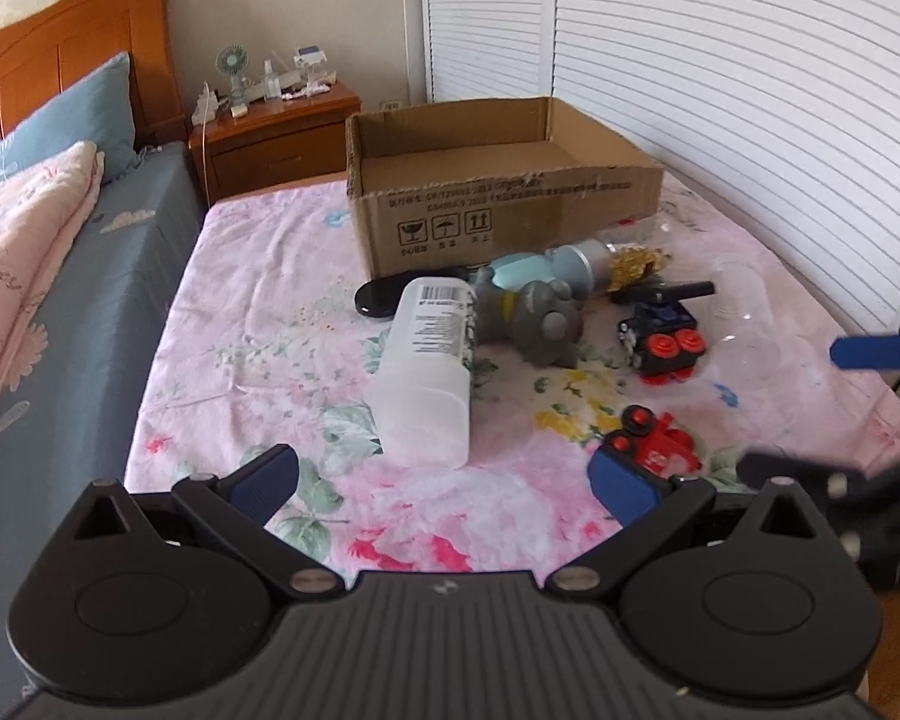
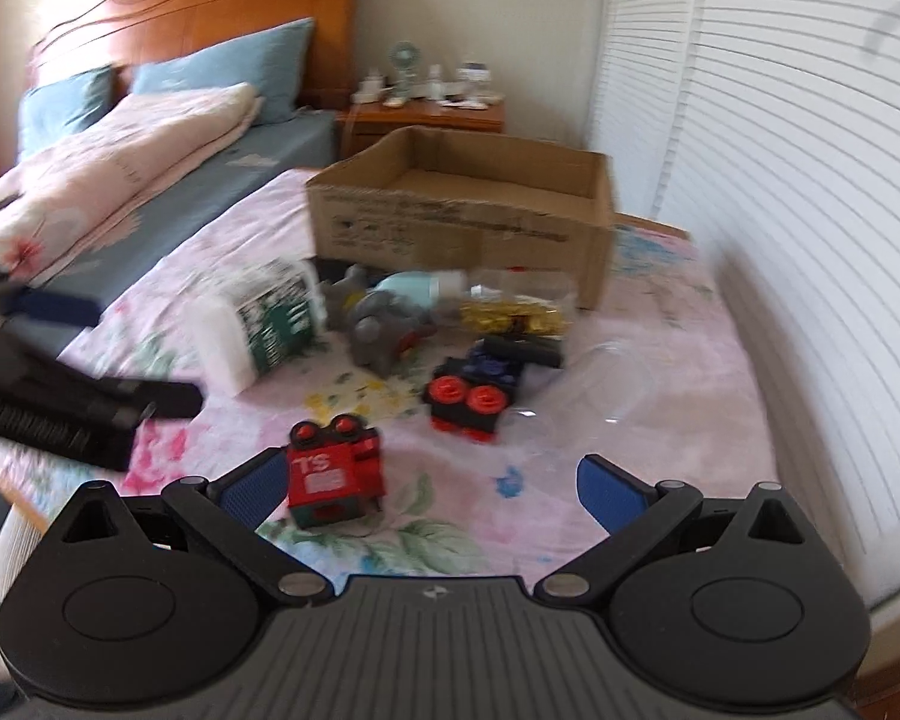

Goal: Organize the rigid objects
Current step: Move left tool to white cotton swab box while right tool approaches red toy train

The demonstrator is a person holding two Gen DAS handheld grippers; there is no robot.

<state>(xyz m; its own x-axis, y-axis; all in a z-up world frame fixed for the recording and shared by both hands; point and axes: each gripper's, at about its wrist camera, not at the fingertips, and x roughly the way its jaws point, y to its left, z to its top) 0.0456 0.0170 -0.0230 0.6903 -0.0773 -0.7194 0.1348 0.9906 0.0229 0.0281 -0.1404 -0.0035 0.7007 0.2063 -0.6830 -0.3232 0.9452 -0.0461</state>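
An open cardboard box (image 1: 504, 192) stands at the far side of a table with a pink floral cloth (image 1: 258, 324); it also shows in the right wrist view (image 2: 462, 210). In front of it lie a white plastic bottle (image 1: 429, 372), a grey plush toy (image 1: 540, 324), a black and blue brick vehicle (image 1: 660, 330) and a red brick toy (image 1: 654, 444). My left gripper (image 1: 444, 483) is open and empty, just short of the bottle. My right gripper (image 2: 432, 492) is open, with the red brick toy (image 2: 336, 474) near its left finger.
A clear plastic bowl (image 2: 612, 384) lies right of the brick vehicle. A jar of gold-wrapped sweets (image 2: 516, 306) and a black disc (image 1: 384, 297) lie by the box. A bed (image 1: 42, 276) is on the left, a nightstand (image 1: 276, 132) behind, and shutters (image 1: 750, 90) on the right.
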